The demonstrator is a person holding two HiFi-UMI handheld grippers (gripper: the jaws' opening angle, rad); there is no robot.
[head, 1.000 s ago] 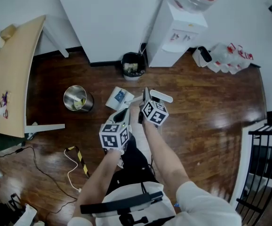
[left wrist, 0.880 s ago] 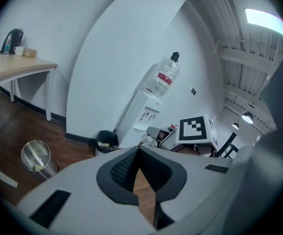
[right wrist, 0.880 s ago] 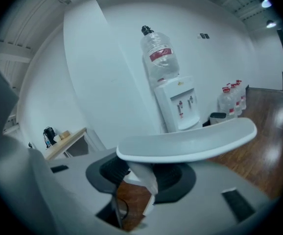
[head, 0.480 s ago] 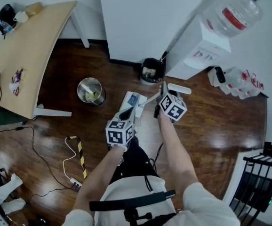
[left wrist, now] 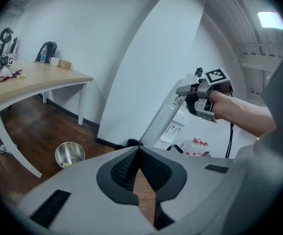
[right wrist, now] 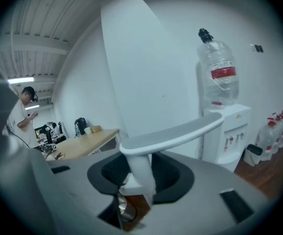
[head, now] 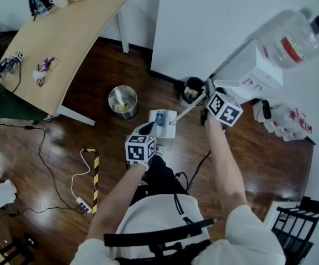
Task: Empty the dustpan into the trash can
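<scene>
Head view, read left to right.

- A wooden table (head: 65, 35) was noted at upper left, with small items on it.
- A steel trash can (head: 122, 101) was seen on the dark wood floor (head: 82, 98), near the table's leg.
- A yellow-and-black strip (head: 95, 175) was seen lying on the floor, closer to the person.
- The left gripper (head: 147, 129) was held low at centre. In the left gripper view its jaws were found pressed together at the tips, with nothing between them.
- The dustpan (head: 162, 123) was recorded just right of the steel trash can, beside it and not over it. A blue scrap (head: 159, 117) was seen on its white tray. Whether the dustpan touched the floor could not be told.
- Its long handle (head: 187, 108) was seen running up and right, past a black bin (head: 190, 87), to the right gripper (head: 209, 94).
- In the right gripper view the handle was seen pinched between the jaws, which were closing on it.
- A water dispenser (head: 253, 70) and spare bottles (head: 289, 120) were noted at right.
</scene>
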